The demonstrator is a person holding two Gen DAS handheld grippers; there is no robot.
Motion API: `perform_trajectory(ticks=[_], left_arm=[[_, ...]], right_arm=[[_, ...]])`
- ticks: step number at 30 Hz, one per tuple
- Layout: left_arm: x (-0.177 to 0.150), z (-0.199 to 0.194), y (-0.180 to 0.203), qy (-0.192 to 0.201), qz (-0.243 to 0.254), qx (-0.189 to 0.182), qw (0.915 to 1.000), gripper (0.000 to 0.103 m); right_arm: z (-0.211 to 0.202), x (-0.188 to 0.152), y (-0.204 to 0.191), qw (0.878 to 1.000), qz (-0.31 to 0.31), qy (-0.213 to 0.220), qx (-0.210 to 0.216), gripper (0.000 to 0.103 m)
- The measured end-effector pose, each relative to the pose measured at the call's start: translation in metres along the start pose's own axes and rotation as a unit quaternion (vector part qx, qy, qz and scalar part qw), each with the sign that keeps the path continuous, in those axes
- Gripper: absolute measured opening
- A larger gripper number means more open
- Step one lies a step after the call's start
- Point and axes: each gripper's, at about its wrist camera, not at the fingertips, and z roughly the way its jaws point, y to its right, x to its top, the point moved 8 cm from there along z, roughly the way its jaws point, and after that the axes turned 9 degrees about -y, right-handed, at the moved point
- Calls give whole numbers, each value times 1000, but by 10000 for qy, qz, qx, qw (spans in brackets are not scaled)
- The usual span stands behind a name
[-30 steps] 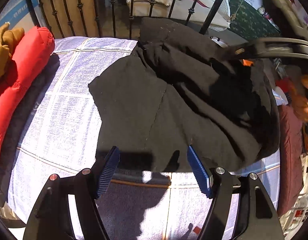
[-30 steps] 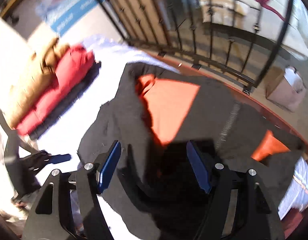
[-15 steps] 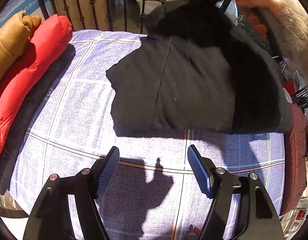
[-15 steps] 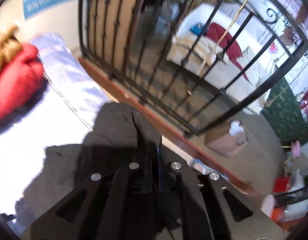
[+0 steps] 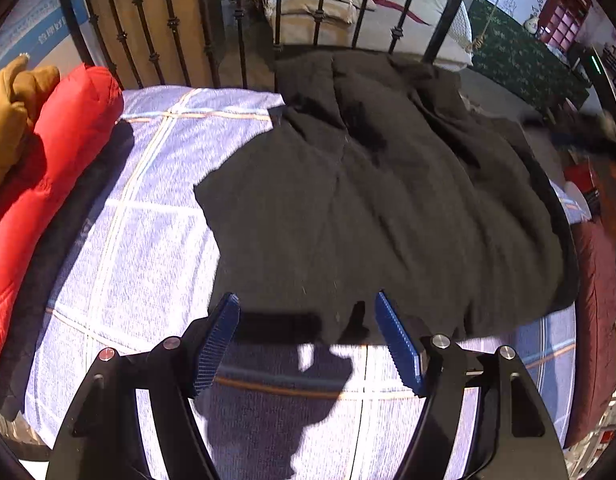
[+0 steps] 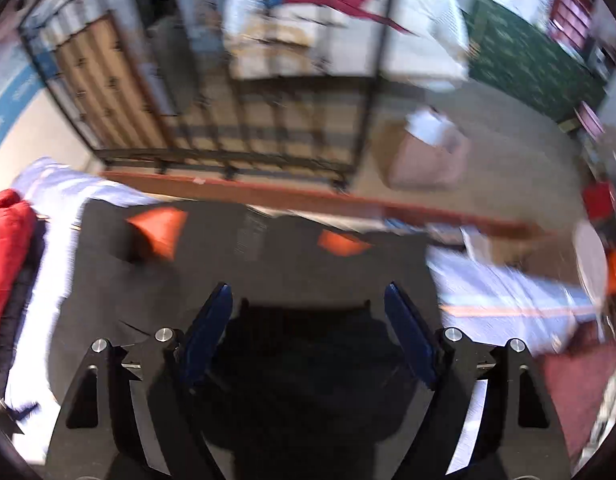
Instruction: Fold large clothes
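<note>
Lilac-checked bedding (image 5: pixel 147 240) covered the bed under you, and most of its far half lay beneath the black garment (image 5: pixel 388 208), which was spread in a rumpled heap from the middle of the bed out to the right edge and up against the black iron railing (image 5: pixel 171 28) at the far side. In the right wrist view the same black garment (image 6: pixel 187 280) filled the lower middle, with two orange patches showing on it, though that picture was smeared. Along the left edge of the bed lay a red padded jacket (image 5: pixel 47 184), with a tan garment (image 5: pixel 7 112) bunched just beyond it. Your left gripper (image 5: pixel 308 336) stood with its jaws apart at the garment's near hem, the blue pads (image 5: pixel 217 344) either side of the edge and pressing on nothing. Your right gripper (image 6: pixel 308 332) hung over the dark cloth; its jaws had just been opening, and they stood wide with the garment lying below them rather than pinched between the pads (image 6: pixel 205 332). Beyond the railing a pale cardboard box (image 6: pixel 428 156) sat on the floor.
</note>
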Motion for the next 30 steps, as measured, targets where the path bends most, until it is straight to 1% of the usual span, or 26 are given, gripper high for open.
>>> perform_trajectory(ticks=[2,4,5,6,7,9,10,11,12,13,14,15,16,17,19,22,24,25,26,27,28,29,30], left_arm=[[11,5,-8,4,-44,59,10000,69],[18,12,-18,-49,-121,118,9998,69],[22,16,-24,-79,-184,114,9997,69],[26,19,-30,-99,-235,87,9996,69],[30,23,-35,-125,-268,87,9995,69],[38,33,-46,-172,-315,188,9992,69],[40,38,-48,-240,-356,139,9990,69],[41,46,-48,-412,-451,-45,9981,69],[41,53,-45,-599,-552,-278,9963,68],[41,57,-42,-698,-604,-439,9948,66],[41,60,-39,-728,-624,-552,9939,58],[42,62,-37,-738,-606,-624,9935,51],[41,64,-35,-760,-585,-722,9928,37],[41,65,-36,-741,-593,-745,9927,24],[40,60,-40,-602,-579,-714,9939,17],[32,56,-46,-547,-801,-810,9920,15],[24,65,-46,-685,-820,-757,9914,16],[21,69,-44,-739,-783,-690,9918,19],[20,72,-45,-806,-764,-510,9925,25],[23,71,-44,-806,-741,-363,9933,28],[26,67,-44,-789,-700,-224,9942,37],[31,59,-45,-724,-630,14,9954,44],[35,51,-45,-631,-573,192,9962,49]], right_arm=[[9,-19,37,9991,309,-274,98,78],[19,-43,65,9958,619,-523,436,78],[25,-58,72,9925,754,-685,681,78],[29,-67,77,9897,849,-801,828,78],[35,-79,83,9861,968,-943,968,78],[47,-92,85,9803,1107,-1146,1166,78],[47,-96,84,9782,1159,-1159,1279,73],[48,-99,81,9763,1184,-1085,1453,65],[48,-100,80,9768,1149,-1048,1473,52],[46,-100,78,9794,1084,-1003,1375,39],[42,-98,77,9820,1054,-937,1254,35],[39,-97,78,9831,1063,-872,1213,27],[35,-97,80,9830,1124,-772,1231,21],[26,-97,85,9818,1254,-622,1282,18],[15,-101,98,9795,1529,-450,1234,13],[4,-125,114,9769,1811,-355,1076,13],[16,-143,113,9766,1840,-543,969,13],[24,-150,113,9743,1921,-649,980,14],[34,-158,115,9688,2136,-751,1013,19],[37,-160,118,9635,2315,-783,1096,27],[36,-160,119,9599,2419,-774,1184,31],[32,-158,121,9568,2523,-762,1230,35],[27,-157,123,9567,2559,-764,1157,47]])
